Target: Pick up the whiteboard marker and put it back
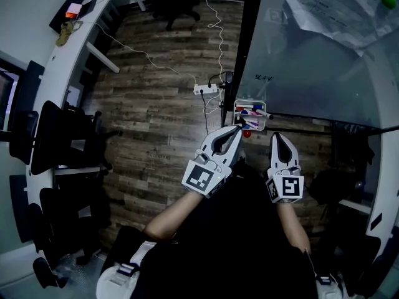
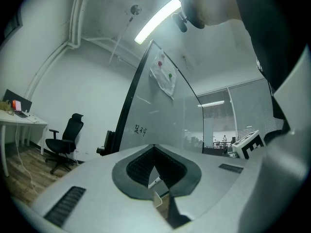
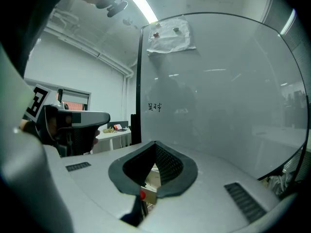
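Nearest the lens, the left gripper (image 1: 239, 128) and right gripper (image 1: 276, 136) are held side by side at lower centre, each with its jaws pressed together at the tips and nothing between them. Whiteboard markers (image 1: 248, 110) lie in a small tray (image 1: 235, 118) just above the left gripper's tip, apart from both grippers. The tray hangs on the glass whiteboard (image 1: 312, 61) that fills the upper right. A power strip (image 1: 206, 89) lies on the wood floor (image 1: 156, 104) to the left of the tray.
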The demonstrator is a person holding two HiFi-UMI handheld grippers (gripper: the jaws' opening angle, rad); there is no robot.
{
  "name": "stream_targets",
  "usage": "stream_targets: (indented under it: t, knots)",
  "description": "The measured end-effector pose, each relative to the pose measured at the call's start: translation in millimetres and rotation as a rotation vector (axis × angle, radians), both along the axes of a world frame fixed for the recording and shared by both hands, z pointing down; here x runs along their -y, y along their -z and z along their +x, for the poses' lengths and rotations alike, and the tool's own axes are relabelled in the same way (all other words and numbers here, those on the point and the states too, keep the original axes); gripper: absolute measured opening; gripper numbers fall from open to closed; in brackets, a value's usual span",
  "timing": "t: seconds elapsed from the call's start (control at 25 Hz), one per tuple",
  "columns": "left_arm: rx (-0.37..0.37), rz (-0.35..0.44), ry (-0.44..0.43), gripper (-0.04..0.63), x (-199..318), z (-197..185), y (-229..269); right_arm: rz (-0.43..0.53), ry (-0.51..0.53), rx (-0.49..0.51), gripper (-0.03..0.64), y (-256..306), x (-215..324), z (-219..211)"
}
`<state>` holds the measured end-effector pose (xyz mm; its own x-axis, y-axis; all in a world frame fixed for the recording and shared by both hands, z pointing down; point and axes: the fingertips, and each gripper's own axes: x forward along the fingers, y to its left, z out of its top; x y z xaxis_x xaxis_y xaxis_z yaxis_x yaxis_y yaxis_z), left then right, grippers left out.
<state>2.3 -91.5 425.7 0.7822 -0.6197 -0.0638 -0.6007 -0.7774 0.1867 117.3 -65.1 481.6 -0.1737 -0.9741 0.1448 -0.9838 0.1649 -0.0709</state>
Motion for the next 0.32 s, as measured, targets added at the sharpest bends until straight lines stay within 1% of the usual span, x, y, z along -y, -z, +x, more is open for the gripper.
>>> stream_targets:
  t: [0.08,0.32]
  knots:
    - [0.010,0.001,0.011,0.008,2.4,-2.1,0.7,0.002,0.002,0.000,0.014,0.4,1.0,-0.9]
    - [0.003,0.004,0.016,0.008,3.8,-5.3,-0.9,0.006,-0.001,-0.003,0.014,0.5,2.7,-1.5]
